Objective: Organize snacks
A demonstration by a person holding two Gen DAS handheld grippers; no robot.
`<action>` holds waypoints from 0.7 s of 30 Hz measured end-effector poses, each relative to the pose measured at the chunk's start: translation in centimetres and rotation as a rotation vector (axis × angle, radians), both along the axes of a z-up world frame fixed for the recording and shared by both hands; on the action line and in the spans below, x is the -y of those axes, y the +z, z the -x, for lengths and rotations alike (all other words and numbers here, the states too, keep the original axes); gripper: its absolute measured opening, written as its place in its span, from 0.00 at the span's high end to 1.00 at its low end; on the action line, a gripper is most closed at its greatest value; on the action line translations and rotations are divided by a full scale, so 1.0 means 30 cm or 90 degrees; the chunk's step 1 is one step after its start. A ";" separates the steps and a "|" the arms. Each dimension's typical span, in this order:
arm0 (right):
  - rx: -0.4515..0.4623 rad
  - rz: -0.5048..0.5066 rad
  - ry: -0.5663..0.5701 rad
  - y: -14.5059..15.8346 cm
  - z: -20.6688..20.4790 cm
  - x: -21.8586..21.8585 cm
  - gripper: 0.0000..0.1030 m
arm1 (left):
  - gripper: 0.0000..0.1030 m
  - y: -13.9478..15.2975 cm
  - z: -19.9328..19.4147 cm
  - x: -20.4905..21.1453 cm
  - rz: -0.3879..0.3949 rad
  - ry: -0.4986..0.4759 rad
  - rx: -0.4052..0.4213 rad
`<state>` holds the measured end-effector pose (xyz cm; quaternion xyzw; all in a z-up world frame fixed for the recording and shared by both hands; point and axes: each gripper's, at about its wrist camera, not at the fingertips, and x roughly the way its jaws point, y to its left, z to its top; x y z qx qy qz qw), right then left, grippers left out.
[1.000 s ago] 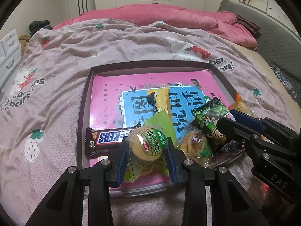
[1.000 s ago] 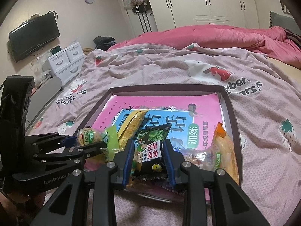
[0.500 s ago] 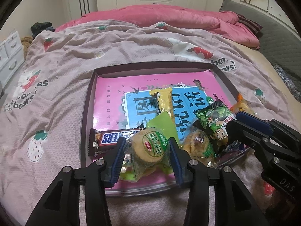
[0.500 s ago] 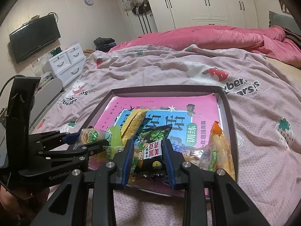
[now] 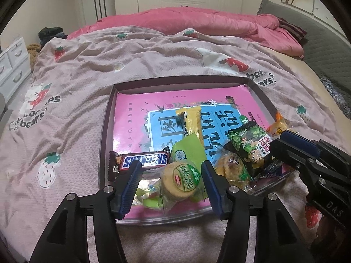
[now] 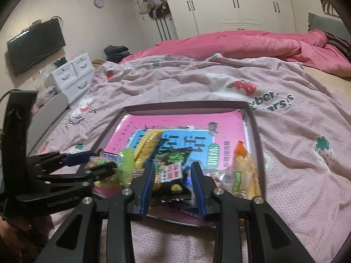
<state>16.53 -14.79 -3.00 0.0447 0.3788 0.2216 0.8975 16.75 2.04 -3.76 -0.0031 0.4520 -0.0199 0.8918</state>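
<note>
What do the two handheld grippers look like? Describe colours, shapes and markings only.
Both the left gripper and right gripper are matte black angular frames with triangular cut-outs, silver round bolts and two ribbed blue finger pads. The right one shows white lettering "DAS" on its side. No sleeves are visible.

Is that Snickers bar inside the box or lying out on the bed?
Mostly inside. The Snickers bar lies flat in the box, its left end over the left rim.

Strawberry bedspread (image 5: 87,83), pink duvet (image 5: 197,24), wall TV (image 6: 36,46).
</note>
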 end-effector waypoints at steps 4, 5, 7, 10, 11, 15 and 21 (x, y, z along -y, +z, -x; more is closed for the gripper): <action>-0.003 -0.011 -0.013 0.003 0.001 0.025 0.64 | 0.40 0.014 0.008 -0.001 0.000 0.002 0.004; -0.001 -0.011 -0.016 0.006 0.004 0.030 0.62 | 0.39 0.018 0.011 -0.002 -0.001 0.003 0.006; 0.003 -0.011 -0.023 0.014 0.011 0.041 0.60 | 0.35 0.029 0.016 -0.004 0.002 0.006 0.011; 0.008 -0.012 -0.035 0.028 0.025 0.061 0.56 | 0.30 0.057 0.031 -0.008 0.018 0.009 0.026; 0.012 -0.010 -0.038 0.034 0.032 0.068 0.55 | 0.29 0.068 0.035 -0.008 0.019 0.009 0.031; 0.027 0.001 -0.053 0.070 0.073 0.090 0.45 | 0.26 0.123 0.065 -0.005 0.023 0.019 0.056; 0.044 0.007 -0.094 0.120 0.171 0.148 0.22 | 0.23 0.159 0.143 0.012 0.032 0.026 0.051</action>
